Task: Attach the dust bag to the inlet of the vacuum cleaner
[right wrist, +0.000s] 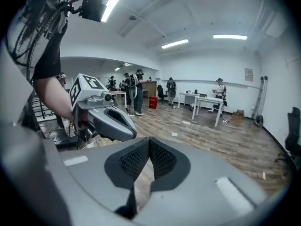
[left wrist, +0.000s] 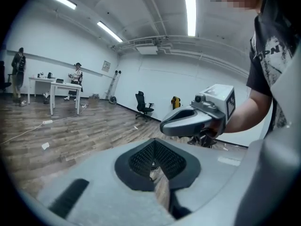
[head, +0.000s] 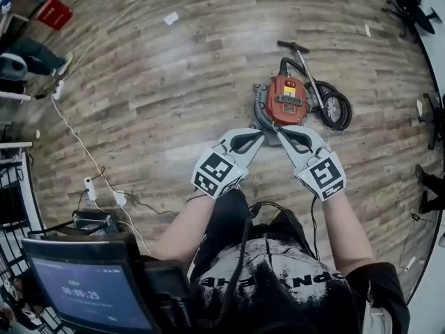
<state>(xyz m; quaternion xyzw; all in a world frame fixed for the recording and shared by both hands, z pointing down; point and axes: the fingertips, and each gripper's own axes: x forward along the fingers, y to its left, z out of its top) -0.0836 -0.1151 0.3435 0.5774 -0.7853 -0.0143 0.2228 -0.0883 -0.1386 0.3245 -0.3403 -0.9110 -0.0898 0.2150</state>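
Vacuum cleaner (head: 285, 101), a grey drum with a red-orange top, stands on the wooden floor (head: 174, 82). In the head view it sits just beyond the tips of both claws, below them and touched by neither. Its black hose (head: 335, 108) lies coiled on the side past the right claw, and a dark handle pole (head: 295, 46) reaches off on the far side.

The left claw (head: 259, 135) is fully closed, its ribbed pads (left wrist: 141, 158) meeting at the tip with nothing between them. The right claw (head: 283, 132) is likewise closed and empty. The two angle toward each other, tips near but apart, and each shows in the other's view.

Out past the left claw's outer side a white power strip (head: 90, 188) lies on the floor. Nearer the person a screen (head: 94, 291) glows blue. Far beyond the right claw, in its own view, people (right wrist: 136, 91) stand by a white surface (right wrist: 207, 100).
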